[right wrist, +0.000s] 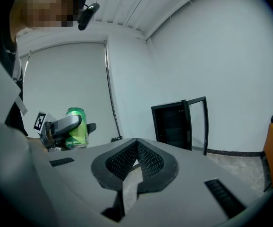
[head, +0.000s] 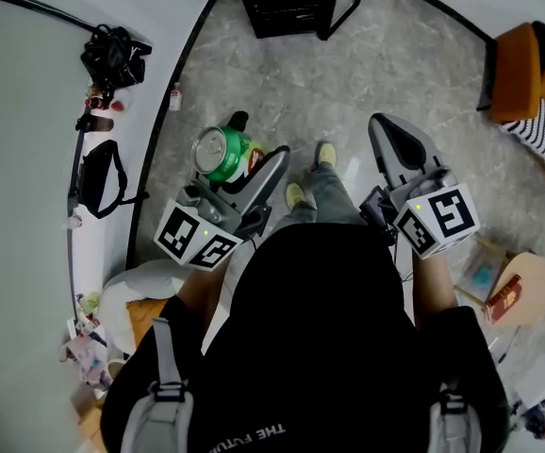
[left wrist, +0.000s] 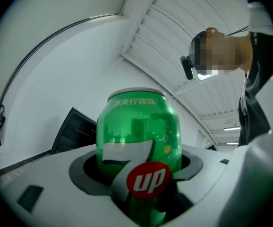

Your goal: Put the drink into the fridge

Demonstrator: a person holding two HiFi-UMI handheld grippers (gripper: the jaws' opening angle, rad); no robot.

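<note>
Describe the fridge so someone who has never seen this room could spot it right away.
Look across the grey stone floor to the white wall ahead of the person. The fridge stands there, a low black cabinet with its framed door swung open; unlike the orange chair nearby, it is dark, boxy and shelved.

drink can [head: 223, 151] 1 | grippers [left wrist: 139, 174] [right wrist: 136, 162] 2 | fridge [head: 287, 3] 1 | shoes [head: 324, 154] [head: 294, 194] 2

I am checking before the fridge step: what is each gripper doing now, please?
Left gripper: closed on the green drink can.
Right gripper: closed, empty.
</note>
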